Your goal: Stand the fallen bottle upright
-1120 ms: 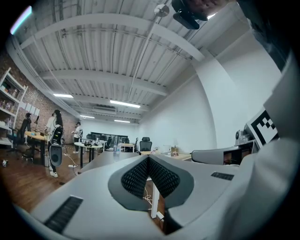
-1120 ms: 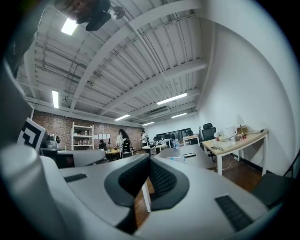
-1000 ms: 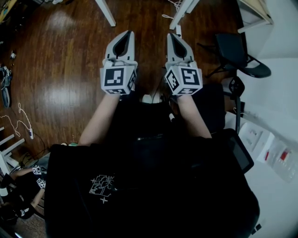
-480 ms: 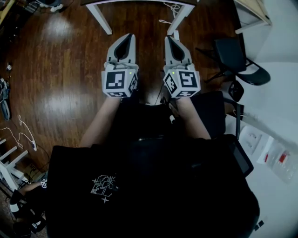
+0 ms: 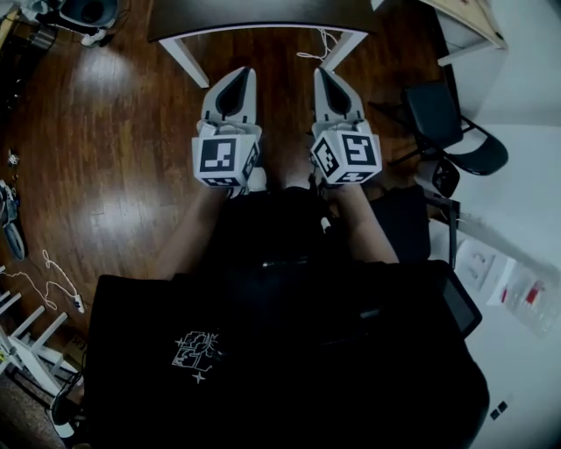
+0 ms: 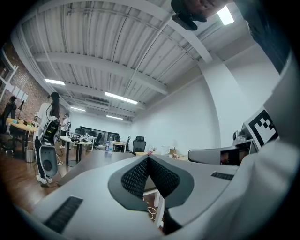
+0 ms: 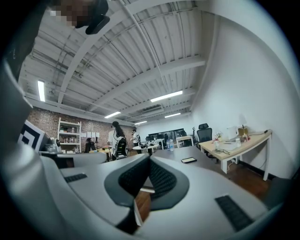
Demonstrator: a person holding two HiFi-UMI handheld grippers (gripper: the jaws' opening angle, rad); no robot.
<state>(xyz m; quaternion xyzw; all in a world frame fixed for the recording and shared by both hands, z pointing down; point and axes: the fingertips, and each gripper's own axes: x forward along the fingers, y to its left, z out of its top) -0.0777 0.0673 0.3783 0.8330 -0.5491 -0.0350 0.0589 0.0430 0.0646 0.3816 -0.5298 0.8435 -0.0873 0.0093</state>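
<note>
Left gripper [image 6: 148, 158]: clenched, the pads meet at the tip and nothing is between them; it points level at 12 o'clock.
Right gripper [image 7: 150, 158]: also clenched and empty, held beside the left one and aimed the same way.
Table [image 5: 263, 10]: dark top on white legs, at 12 o'clock ahead of both tips and not yet under them.
Bottle [image 6: 108, 147]: I can find no bottle lying on its side. The only candidate is a small clear bottle far down the tabletop at about 11 o'clock from my left jaws. It looks upright, but it is too small to be sure.
Risk, wrong target: if I take that far bottle for the fallen one, I may handle something that already stands and leave the real one untouched. The cause would be acting before I can see its pose.
Risk, shut jaws: if I arrive with both pairs pressed together, I would push a round bottle and not grip it, and it could roll off the edge.
Risk, table edge: my tips sit near tabletop height, so going straight to 12 o'clock could knock them against the rim.
Risk, flat dark slab [image 7: 189, 160]: it lies on the top at 1 o'clock from my right jaws, and a wide sweep could shove it.
Risk, chair [image 5: 447, 110]: it stands at 2 o'clock and could catch my right elbow.
</note>
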